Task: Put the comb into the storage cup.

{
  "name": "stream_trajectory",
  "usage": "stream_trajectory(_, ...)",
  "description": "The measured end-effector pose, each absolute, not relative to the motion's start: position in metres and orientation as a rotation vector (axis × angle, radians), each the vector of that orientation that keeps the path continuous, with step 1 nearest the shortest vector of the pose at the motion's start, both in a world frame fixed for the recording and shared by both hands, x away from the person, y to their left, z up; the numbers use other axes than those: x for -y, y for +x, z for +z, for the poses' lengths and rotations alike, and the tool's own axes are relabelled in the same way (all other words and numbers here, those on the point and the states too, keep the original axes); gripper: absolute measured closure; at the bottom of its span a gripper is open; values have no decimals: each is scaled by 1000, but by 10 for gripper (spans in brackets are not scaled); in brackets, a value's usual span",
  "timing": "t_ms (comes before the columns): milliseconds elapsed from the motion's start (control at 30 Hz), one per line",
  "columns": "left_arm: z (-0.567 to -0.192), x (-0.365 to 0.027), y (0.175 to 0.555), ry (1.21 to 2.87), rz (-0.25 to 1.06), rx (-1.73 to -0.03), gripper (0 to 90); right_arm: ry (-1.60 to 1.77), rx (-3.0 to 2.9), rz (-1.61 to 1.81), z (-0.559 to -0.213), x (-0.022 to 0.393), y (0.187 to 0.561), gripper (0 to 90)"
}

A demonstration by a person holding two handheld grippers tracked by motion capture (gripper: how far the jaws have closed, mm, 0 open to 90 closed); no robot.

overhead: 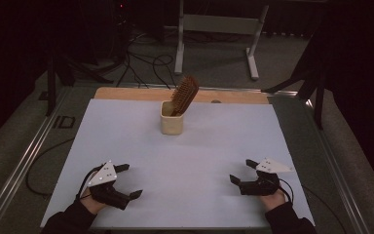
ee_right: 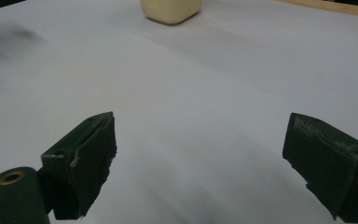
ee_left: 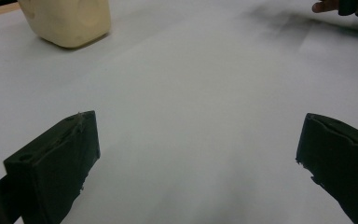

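While both jaws gape empty, left gripper (overhead: 126,181) and right gripper (overhead: 241,171) flank the table's (overhead: 126,126) near edge; hairbrush (overhead: 184,94) upright in cream cup (overhead: 171,121) near far edge

The room is dark, and the light falls mostly on the white table top (overhead: 126,146), far ahead of the claws. Behind its wooden far edge (overhead: 126,92) lies a grey floor (overhead: 214,63) with black cables (overhead: 146,66). A white frame with 2 legs (overhead: 216,36) stands further behind.
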State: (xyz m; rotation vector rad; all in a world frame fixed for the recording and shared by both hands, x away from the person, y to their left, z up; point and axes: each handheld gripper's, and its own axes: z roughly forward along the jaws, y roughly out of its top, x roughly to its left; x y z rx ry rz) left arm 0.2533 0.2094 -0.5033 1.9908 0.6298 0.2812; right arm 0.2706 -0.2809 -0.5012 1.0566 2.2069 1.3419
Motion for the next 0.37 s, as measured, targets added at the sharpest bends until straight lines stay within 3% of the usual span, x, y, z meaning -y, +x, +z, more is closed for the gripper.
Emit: stream_trajectory(367, -503, -209, 254, 1992, 282, -629, 1, 1038, -2224, 1337, -501, 278, 270, 93)
